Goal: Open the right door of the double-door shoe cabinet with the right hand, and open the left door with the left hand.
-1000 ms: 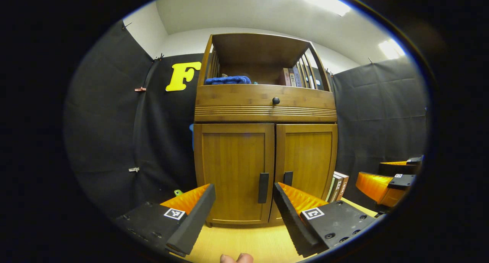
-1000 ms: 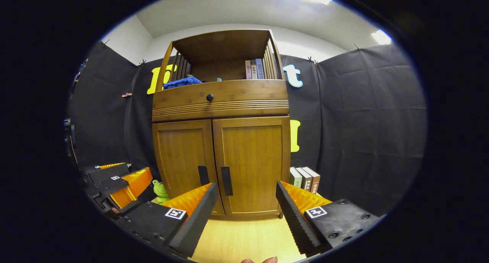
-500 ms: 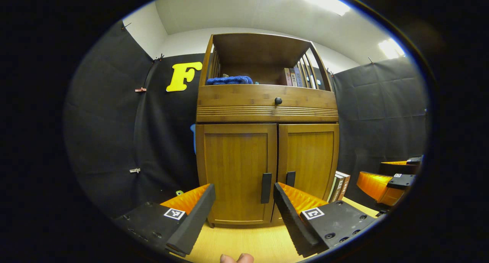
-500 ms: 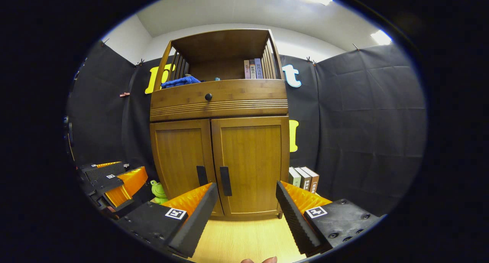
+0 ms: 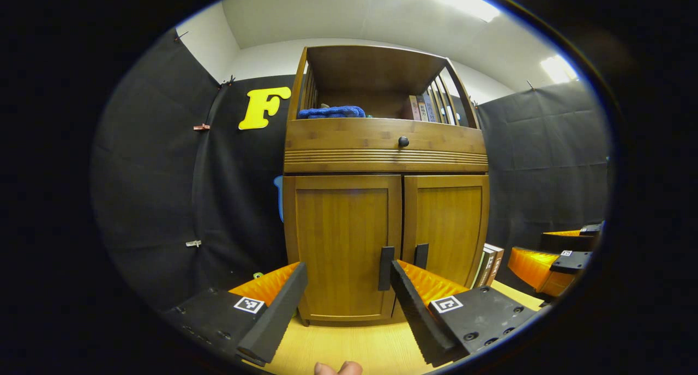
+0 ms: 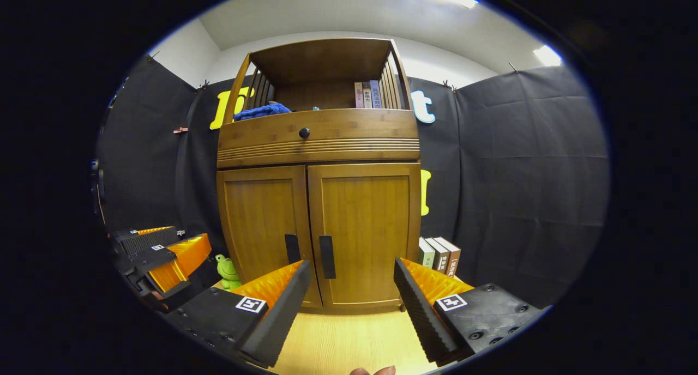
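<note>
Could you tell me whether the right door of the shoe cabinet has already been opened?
No, the right door sits flush and closed beside the left door, with the right gripper open short of its handle.

Ahead of my jaws, the closed doors hide the shoe cabinet's [image 6: 319,200] inside. My own finger [image 5: 414,309] covers the foot of the left handle [image 5: 385,260]. Book spines [image 6: 439,255] beside the cabinet are too small to read.

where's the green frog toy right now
In the right gripper view, the green frog toy sits low on the left, beside the cabinet's left bottom corner.
</note>
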